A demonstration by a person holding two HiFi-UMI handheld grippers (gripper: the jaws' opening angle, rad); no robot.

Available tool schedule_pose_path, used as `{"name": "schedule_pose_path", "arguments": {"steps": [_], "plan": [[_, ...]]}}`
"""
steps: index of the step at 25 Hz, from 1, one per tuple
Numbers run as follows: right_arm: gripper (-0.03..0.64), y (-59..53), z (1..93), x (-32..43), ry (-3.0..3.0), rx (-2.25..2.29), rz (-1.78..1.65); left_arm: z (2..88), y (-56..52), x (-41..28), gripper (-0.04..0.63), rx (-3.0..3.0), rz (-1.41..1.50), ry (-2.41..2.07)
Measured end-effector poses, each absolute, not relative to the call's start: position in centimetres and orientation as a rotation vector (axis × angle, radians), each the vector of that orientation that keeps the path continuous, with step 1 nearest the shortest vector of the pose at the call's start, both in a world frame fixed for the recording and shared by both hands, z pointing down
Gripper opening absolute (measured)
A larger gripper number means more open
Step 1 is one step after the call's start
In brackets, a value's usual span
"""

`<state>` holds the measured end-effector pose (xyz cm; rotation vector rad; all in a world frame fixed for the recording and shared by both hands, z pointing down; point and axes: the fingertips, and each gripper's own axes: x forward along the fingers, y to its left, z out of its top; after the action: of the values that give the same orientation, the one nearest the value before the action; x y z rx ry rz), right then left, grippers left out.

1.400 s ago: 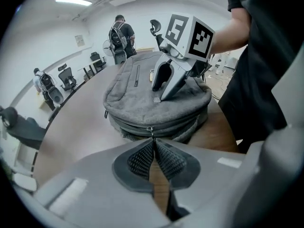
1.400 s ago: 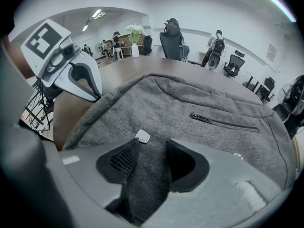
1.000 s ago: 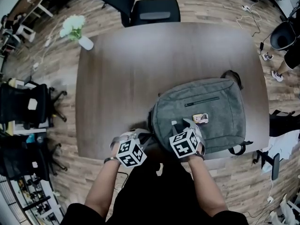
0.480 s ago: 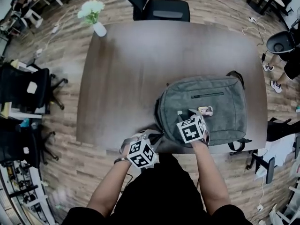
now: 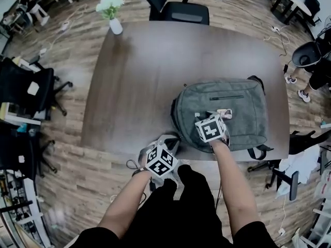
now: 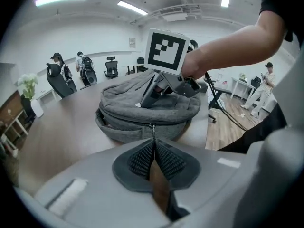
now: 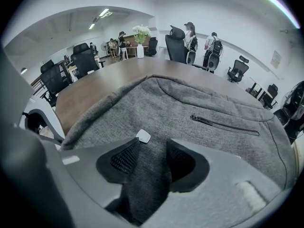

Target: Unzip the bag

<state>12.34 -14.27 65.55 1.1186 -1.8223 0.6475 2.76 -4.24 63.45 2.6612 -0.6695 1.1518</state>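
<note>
bag (image 5: pixel 238 112): grey, lying flat toward 4 o'clock on the table (image 5: pixel 145 76), close to its near edge.
left gripper (image 5: pixel 172 140): at the bag's 8 o'clock corner. Its jaws have just been closing and now meet on the pull (image 6: pixel 152 132), which is pinched thin between the pads.
right gripper (image 5: pixel 209 115): on the bag's top face toward 7 o'clock, jaws clamped on a raised fold of its fabric.
step: pull gripped and bag braced; the zip looks not yet run.
next move: likely drawing the pull along the zip line round the bag's edge, in line with the teeth, while the right gripper holds the fabric taut.
</note>
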Motion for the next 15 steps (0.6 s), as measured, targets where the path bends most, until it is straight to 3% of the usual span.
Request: {"name": "schedule_pose_path", "arguments": {"steps": [15], "plan": [[0.175,-14.3,65.4,12.3,-1.864,1.093,0.624,64.3,-5.1,3.6,0.026,2.631,1.208,-0.835]]}}
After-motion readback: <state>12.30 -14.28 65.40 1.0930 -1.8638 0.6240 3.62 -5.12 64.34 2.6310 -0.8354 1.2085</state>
